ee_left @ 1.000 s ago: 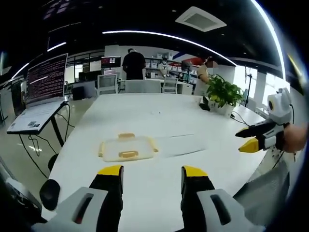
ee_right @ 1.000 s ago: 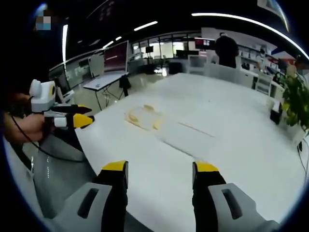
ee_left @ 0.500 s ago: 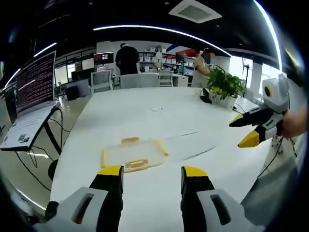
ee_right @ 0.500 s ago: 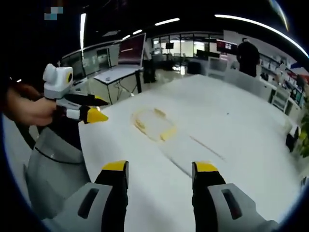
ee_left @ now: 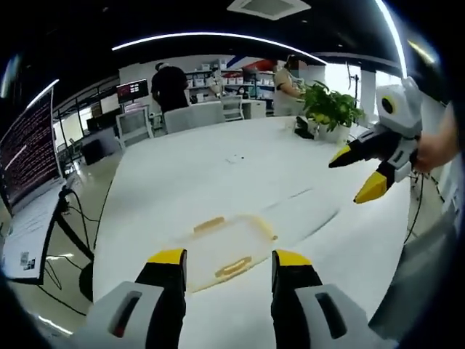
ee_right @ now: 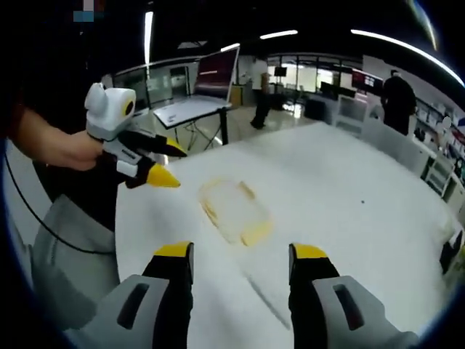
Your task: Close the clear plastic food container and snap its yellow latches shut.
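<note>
The clear food container (ee_left: pixel 221 246) with yellow latches (ee_left: pixel 234 268) lies flat on the white table (ee_left: pixel 218 163), just beyond my left gripper (ee_left: pixel 229 262), which is open and holds nothing. A faint clear flat piece (ee_left: pixel 305 207) lies to its right, touching or close to it. My right gripper (ee_left: pixel 354 177) comes in from the right above the table, jaws apart, held by a hand. In the right gripper view the container (ee_right: pixel 232 211) sits ahead of my open right gripper (ee_right: pixel 240 254), and the left gripper (ee_right: pixel 176 166) hovers open to its left.
A potted plant (ee_left: pixel 330 109) stands at the table's far right corner. A laptop on a stand (ee_right: pixel 207 80) is off the table's left side. Office chairs (ee_left: pixel 192 116) and people (ee_left: pixel 171 83) are at the far end. The table's near edge (ee_right: pixel 127 225) is close.
Both views have moved in toward the container, which now sits closer to each gripper's jaws. The container itself lies where it was. Both grippers stay open.
</note>
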